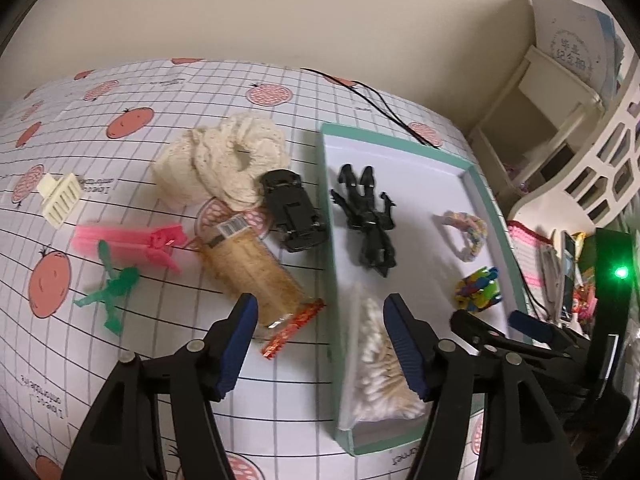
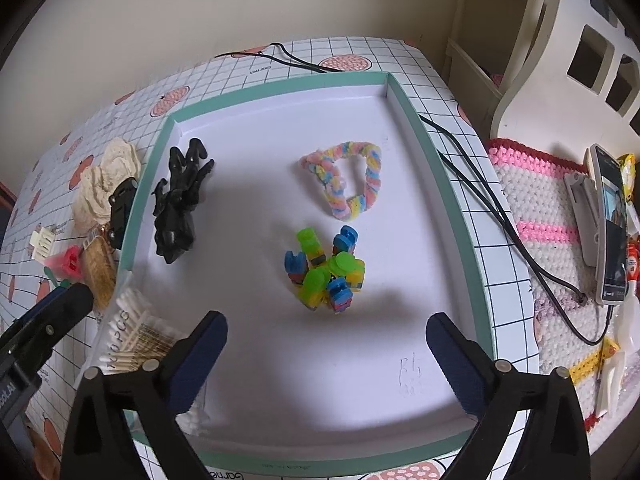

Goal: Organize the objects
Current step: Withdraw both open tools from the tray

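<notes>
- Left tongs (image 1: 320,312) spread, pinching nothing; bag of cotton swabs (image 1: 378,364) lying just under the right-hand pad, half across the near left wall of the mint-edged tray (image 1: 486,196).
- Right tongs (image 2: 326,340) spread as wide as can be, empty, hanging over bare tray floor with the bright block toy (image 2: 324,272) just ahead between the pads.
- Risk: swab bag perched on the tray wall, likely to tip outward onto the bench (image 1: 132,92) if nudged by a pad.
- Risk: the two tongs close together over the near tray corner; a collision likely if both reach in at once.
- Risk: wrapped cracker pack (image 1: 250,268) just ahead of the left tongs, slippery film, may squirt free under a tight pinch or crush.
- Risk: lace doily (image 1: 224,160) overlapping the black toy car (image 1: 294,210); lifting one may drag the other.
- Count inside tray: one black figure (image 1: 368,224), one pastel loop (image 2: 346,178), one block toy, one swab bag partly in.
- Count left of tray, ahead of left tongs: one doily, one car, one cracker pack, one pink clip (image 1: 132,242), one green figure (image 1: 110,290), one cream comb-like piece (image 1: 60,198).
</notes>
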### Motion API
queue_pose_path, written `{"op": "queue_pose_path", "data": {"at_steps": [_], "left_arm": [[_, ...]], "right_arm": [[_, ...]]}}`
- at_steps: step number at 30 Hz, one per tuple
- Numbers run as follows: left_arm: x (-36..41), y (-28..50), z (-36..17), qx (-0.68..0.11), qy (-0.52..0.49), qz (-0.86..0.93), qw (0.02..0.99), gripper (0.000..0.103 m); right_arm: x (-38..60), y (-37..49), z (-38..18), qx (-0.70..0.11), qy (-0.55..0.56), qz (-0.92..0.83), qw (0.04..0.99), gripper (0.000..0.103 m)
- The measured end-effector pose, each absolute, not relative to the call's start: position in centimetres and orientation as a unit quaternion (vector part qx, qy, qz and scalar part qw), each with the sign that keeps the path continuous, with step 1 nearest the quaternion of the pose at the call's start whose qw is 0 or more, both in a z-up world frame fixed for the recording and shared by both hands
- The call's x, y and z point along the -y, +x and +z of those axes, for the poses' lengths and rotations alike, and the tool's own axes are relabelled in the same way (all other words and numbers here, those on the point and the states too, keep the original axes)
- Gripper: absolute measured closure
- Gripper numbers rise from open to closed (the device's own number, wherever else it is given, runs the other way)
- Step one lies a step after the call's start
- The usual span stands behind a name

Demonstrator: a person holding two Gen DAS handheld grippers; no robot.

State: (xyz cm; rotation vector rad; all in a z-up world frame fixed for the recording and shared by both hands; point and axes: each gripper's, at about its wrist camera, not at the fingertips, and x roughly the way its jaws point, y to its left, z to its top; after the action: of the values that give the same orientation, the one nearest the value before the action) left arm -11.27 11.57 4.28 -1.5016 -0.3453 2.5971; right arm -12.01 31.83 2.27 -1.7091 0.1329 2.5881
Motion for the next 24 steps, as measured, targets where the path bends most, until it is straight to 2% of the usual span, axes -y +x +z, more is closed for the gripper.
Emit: {"op": "queue_pose_path", "data": {"at_steps": [3, 5, 6, 12, 15, 19, 22, 24], "left_arm": [[-11.0, -11.3, 4.2, 0.113, -0.496, 0.859, 0.05, 0.035], [-10.8, -11.3, 4.1, 0.112, -0.497, 0.86, 0.043, 0.029], [-10.7, -11.3, 4.0, 0.111, -0.496, 0.86, 0.041, 0.022], [-10.2, -11.3, 4.1, 0.104, -0.488, 0.866, 0.025, 0.021], [-10.1, -11.3, 3.9, 0.098, -0.489, 0.867, 0.022, 0.011], [-10.1, -11.2, 3.7, 0.087, -0.487, 0.869, 0.024, 0.01], [-10.2, -11.2, 3.7, 0.072, -0.48, 0.874, 0.022, 0.0], [-10.1, -11.2, 3.8, 0.066, -0.478, 0.876, 0.023, 0.0]], "right_arm": [[-32.0, -12.1, 2.2, -0.05, -0.55, 0.833, 0.019, 0.0], [-32.1, -12.1, 2.2, -0.054, -0.55, 0.833, 0.02, 0.0], [-32.2, -12.1, 2.2, -0.055, -0.551, 0.833, 0.02, 0.0], [-32.2, -12.1, 2.0, -0.056, -0.552, 0.832, 0.022, 0.0], [-32.1, -12.2, 2.0, -0.059, -0.552, 0.832, 0.023, 0.0], [-31.9, -12.3, 2.0, -0.057, -0.552, 0.831, 0.024, 0.0], [-32.0, -12.4, 2.0, -0.058, -0.551, 0.832, 0.027, 0.0], [-31.9, -12.4, 2.0, -0.058, -0.55, 0.833, 0.029, 0.0]]}}
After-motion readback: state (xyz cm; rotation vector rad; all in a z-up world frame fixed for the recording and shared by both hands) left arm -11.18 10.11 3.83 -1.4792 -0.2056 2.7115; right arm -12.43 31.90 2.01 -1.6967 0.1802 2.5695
